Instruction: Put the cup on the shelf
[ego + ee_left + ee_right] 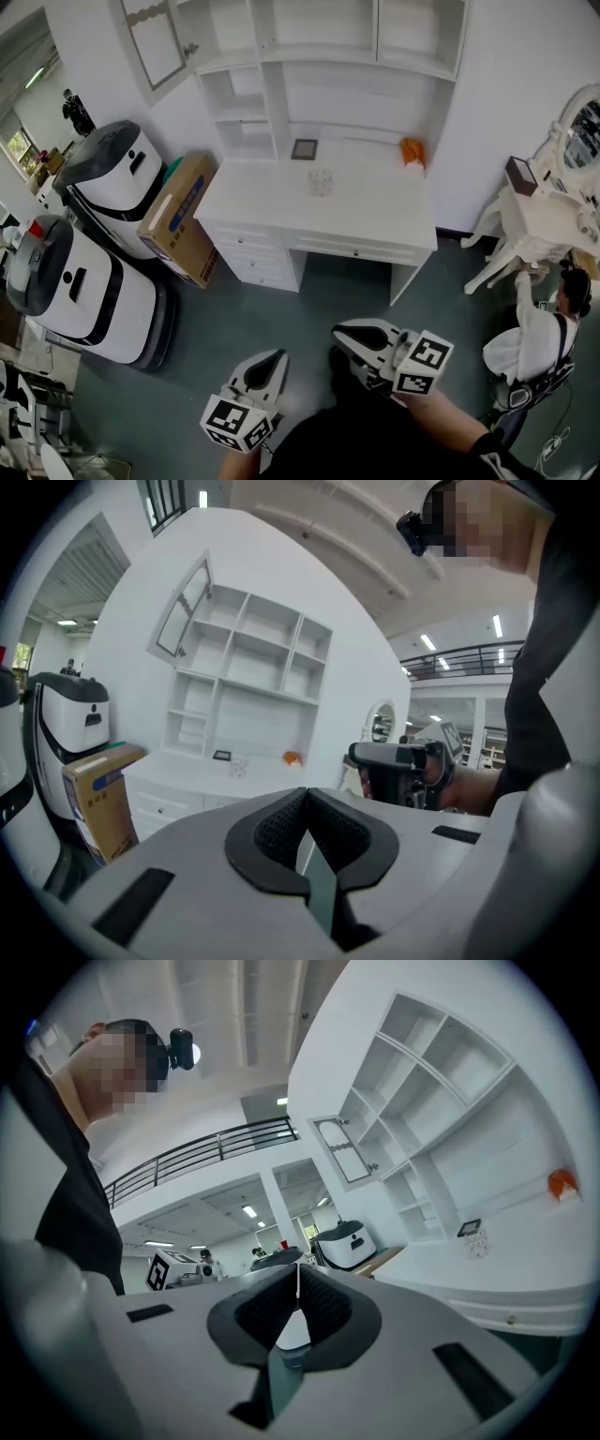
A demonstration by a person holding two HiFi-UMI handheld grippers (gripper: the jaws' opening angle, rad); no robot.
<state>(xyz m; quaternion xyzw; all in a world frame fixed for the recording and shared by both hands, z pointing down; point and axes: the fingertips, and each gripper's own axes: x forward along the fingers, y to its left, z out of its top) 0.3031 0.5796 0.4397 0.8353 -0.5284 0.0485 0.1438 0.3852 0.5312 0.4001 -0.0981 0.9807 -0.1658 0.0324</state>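
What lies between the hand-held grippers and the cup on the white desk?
Head view: between the left hand-held gripper, the right hand-held gripper and the cup lie only green floor and the desk front with drawers.

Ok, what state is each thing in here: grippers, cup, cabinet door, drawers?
left gripper: shut, empty.
right gripper: shut, empty.
cup: upright on the desk, not yet on the shelf.
glass cabinet door: swung open.
drawers: closed.
picture frame: standing upright.
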